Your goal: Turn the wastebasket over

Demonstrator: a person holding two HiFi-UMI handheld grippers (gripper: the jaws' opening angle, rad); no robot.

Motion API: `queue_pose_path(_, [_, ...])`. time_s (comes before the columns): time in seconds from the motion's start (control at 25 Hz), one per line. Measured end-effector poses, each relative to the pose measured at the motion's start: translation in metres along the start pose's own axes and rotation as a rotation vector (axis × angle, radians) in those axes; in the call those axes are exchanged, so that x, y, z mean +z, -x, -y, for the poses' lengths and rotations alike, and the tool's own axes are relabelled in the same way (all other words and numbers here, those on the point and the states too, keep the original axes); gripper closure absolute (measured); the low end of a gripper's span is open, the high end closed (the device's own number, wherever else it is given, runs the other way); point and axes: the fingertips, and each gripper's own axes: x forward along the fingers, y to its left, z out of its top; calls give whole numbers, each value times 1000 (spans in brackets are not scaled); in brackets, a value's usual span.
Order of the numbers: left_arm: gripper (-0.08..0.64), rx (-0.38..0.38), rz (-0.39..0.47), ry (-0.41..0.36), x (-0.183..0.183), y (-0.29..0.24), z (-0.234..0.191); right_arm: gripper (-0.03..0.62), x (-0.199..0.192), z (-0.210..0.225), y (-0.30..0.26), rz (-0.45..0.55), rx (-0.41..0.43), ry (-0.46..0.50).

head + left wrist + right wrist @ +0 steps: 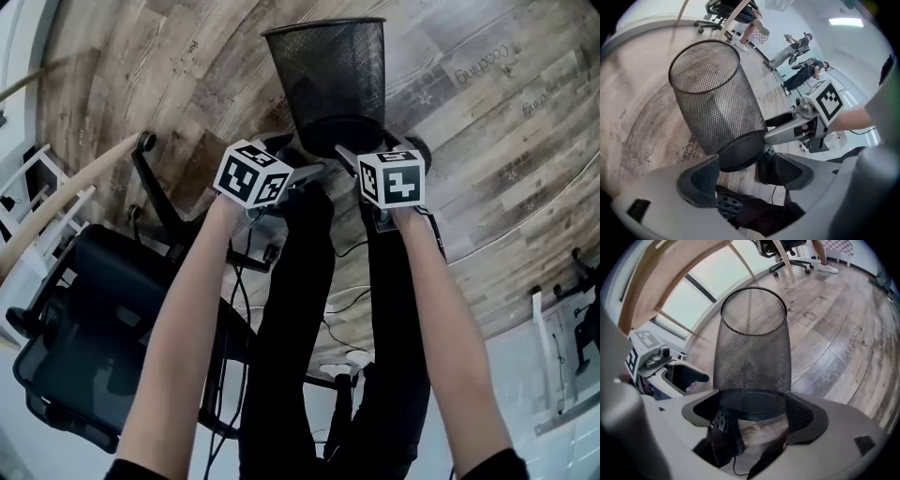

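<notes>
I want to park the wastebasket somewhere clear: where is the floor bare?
Bare floor lies right of the wastebasket. The left is crowded: an office chair, and cables by the person's legs.

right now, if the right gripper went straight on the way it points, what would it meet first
Most likely the wastebasket: its base sits between the open jaws of the right gripper; depth is unclear.

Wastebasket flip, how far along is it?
Looks done: the wastebasket stands on its base on the floor, mouth up. In hand: nothing; the left gripper and right gripper sit by its base with fingers apart, not pressing it. Left: if mouth-up was the goal, only pulling away; if not, the whole flip remains.
</notes>
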Motion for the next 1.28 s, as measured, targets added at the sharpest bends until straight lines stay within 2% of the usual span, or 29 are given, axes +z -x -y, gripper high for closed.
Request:
queue_pose_path(0.12, [164, 12, 2, -10, 4, 7, -10, 181, -2, -3, -7, -33, 25, -27])
queue_pose_path(0.32, [164, 41, 15, -5, 10, 24, -31, 181, -2, -3, -7, -21, 24, -25])
queue_pose_path(0.48, [164, 107, 93, -47, 36, 43, -46, 181, -2, -1, -6, -28, 20, -22])
queue_pose_path(0.64, [164, 181, 175, -154, 83, 60, -53, 181, -2, -3, -6, -35, 24, -5])
queue_pose_path(0.88, [164, 311, 280, -410, 180, 75, -48, 181, -3, -3, -6, -46, 17, 7])
queue_pose_path(1.0, [164, 294, 241, -505, 211, 70, -42, 181, -3, -6, -7, -54, 11, 7])
queue_pose_path(1.08, [164, 287, 164, -559, 220, 62, -44, 181, -3, -7, -7, -57, 10, 9])
queue_pose_path(1.2, [164, 249, 22, -579, 216, 44, -47, 181, -3, -6, -6, -55, 13, 9])
queue_pose_path(1.28, [164, 231, -34, -585, 210, 36, -48, 181, -2, -7, -7, -57, 11, 8])
